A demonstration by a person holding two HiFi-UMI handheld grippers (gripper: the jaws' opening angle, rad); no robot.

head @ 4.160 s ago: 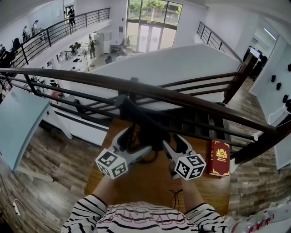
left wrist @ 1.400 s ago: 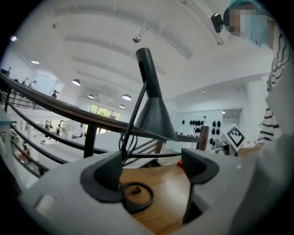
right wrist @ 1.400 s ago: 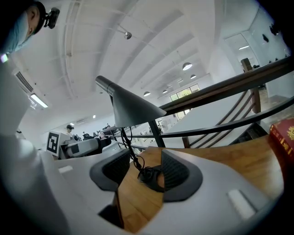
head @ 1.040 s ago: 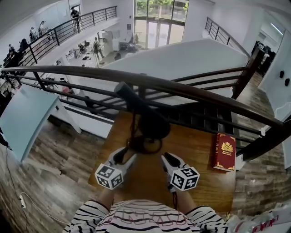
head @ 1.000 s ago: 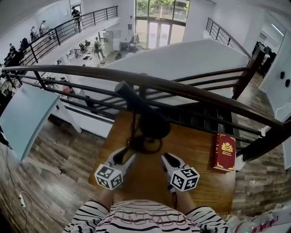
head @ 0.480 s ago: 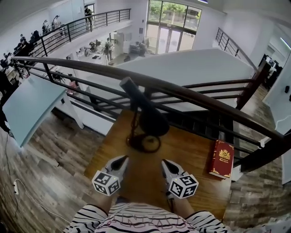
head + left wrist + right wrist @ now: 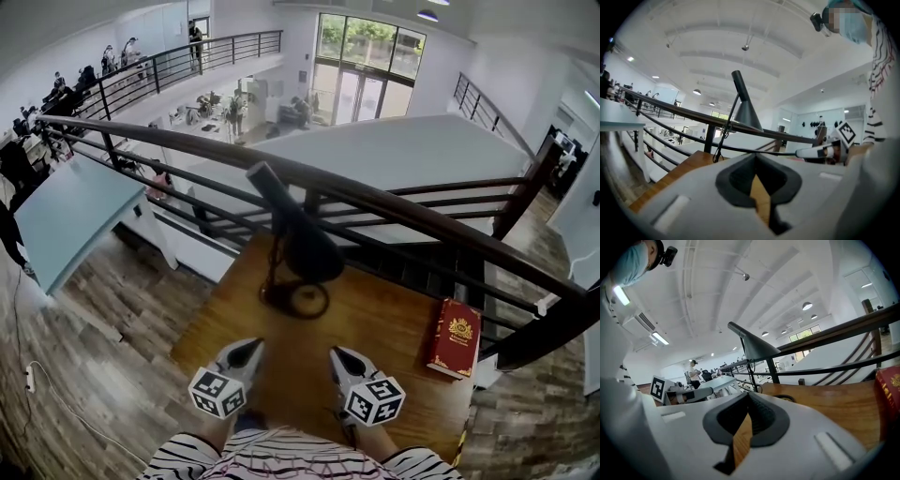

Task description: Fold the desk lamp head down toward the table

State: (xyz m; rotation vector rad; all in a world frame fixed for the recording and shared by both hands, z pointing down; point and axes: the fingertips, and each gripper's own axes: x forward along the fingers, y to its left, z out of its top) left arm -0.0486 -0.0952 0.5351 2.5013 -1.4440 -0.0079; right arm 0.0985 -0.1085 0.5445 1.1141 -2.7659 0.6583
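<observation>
Wooden table (image 7: 398,305) carried the black desk lamp near its far edge, close against the railing (image 7: 412,204). Its ring base (image 7: 298,299) lay flat, and its cone-shaped lamp head (image 7: 307,251) hung above that base with the wide mouth facing downward. A red book (image 7: 454,336) lay well apart on the right.

Both claws sat near the table's front edge, well short of the lamp. The left gripper (image 7: 251,345) had just finished closing and its jaws met with nothing between them. The right gripper (image 7: 337,353) was likewise pinched together and empty.

From so steep an angle it was hard to say how much travel the head had left, but it appeared already tipped well down. If more folding were wanted, the sound way seemed to be this:

- Part both sets of jaws before reaching in.
- Pin the base or lower stem with one claw so the light stand cannot skate or topple.
- Take the slanted arm (image 7: 269,190) just behind the cone with the other.
- Press down slowly about the hinge rather than shoving forward, since the rail stood right behind.
</observation>
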